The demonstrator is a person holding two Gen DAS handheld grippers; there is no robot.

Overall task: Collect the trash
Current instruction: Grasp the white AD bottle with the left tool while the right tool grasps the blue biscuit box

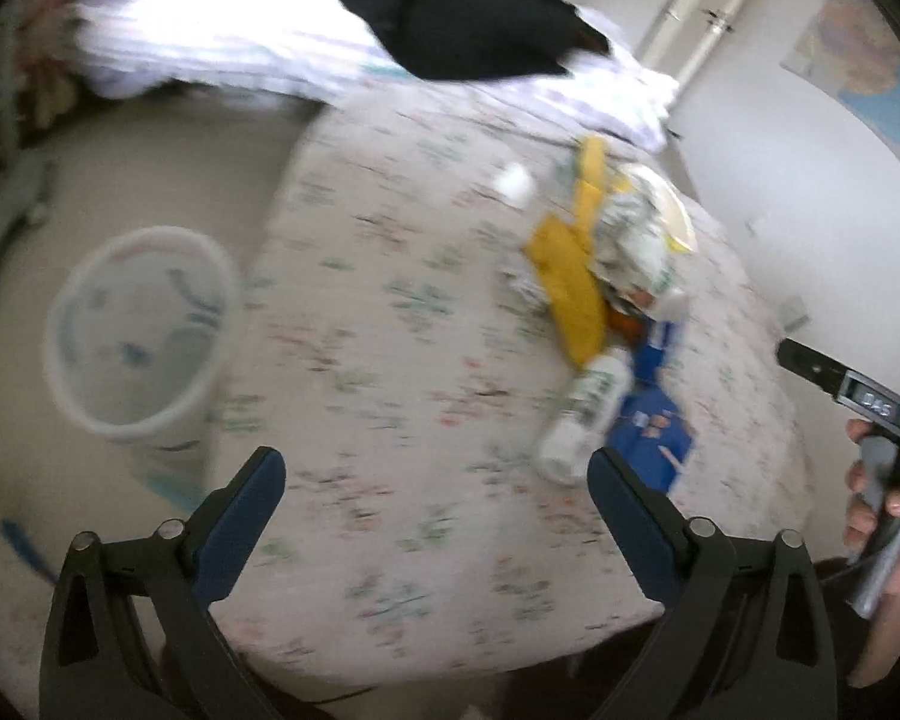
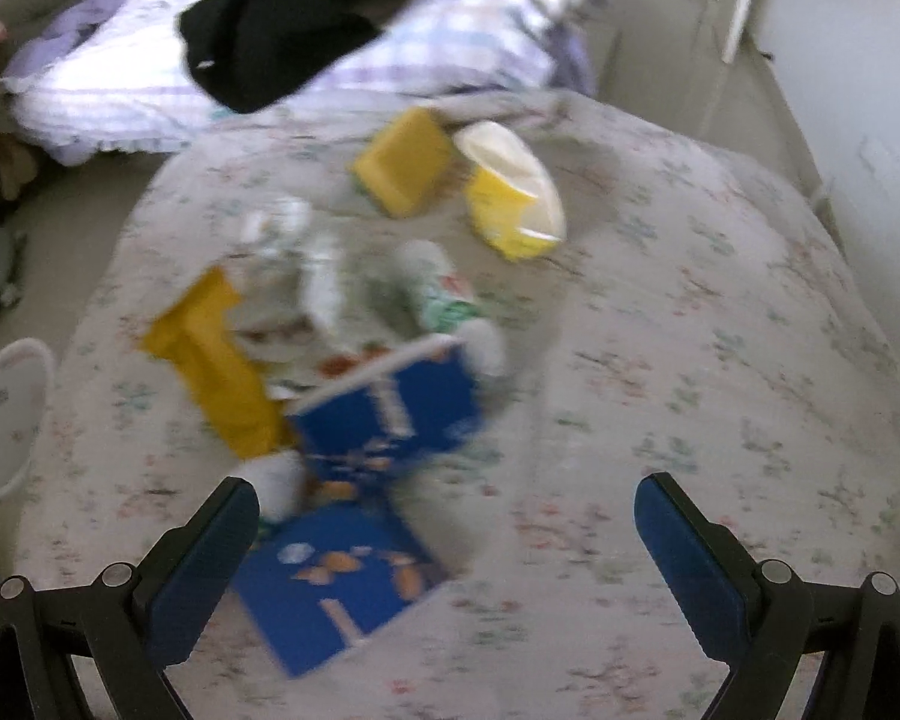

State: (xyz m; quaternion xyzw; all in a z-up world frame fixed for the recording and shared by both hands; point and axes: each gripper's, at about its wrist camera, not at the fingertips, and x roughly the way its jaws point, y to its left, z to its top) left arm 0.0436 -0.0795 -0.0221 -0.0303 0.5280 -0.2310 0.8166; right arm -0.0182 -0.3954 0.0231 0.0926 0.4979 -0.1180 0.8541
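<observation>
A pile of trash lies on the floral bedspread point(image 2: 690, 360): a blue carton point(image 2: 384, 408), a flat blue box point(image 2: 336, 582), yellow wrappers point(image 2: 216, 360), a yellow box point(image 2: 405, 162), a yellow cup point(image 2: 513, 192) and white bottles point(image 2: 438, 288). In the left wrist view the pile shows at right, with a yellow wrapper point(image 1: 570, 276) and a white bottle point(image 1: 588, 408). A white bin point(image 1: 138, 336) stands on the floor left of the bed, also in the right wrist view point(image 2: 6, 414). My left gripper point(image 1: 435, 480) is open over the bed. My right gripper point(image 2: 447, 510) is open just before the blue box.
A striped pillow point(image 1: 222, 42) and black clothing point(image 1: 480, 18) lie at the bed's head. Beige floor point(image 1: 150, 168) runs along the left. A white wall with a map point(image 1: 864, 78) is on the right. The right-hand gripper's handle point(image 1: 882, 438) shows at the right edge.
</observation>
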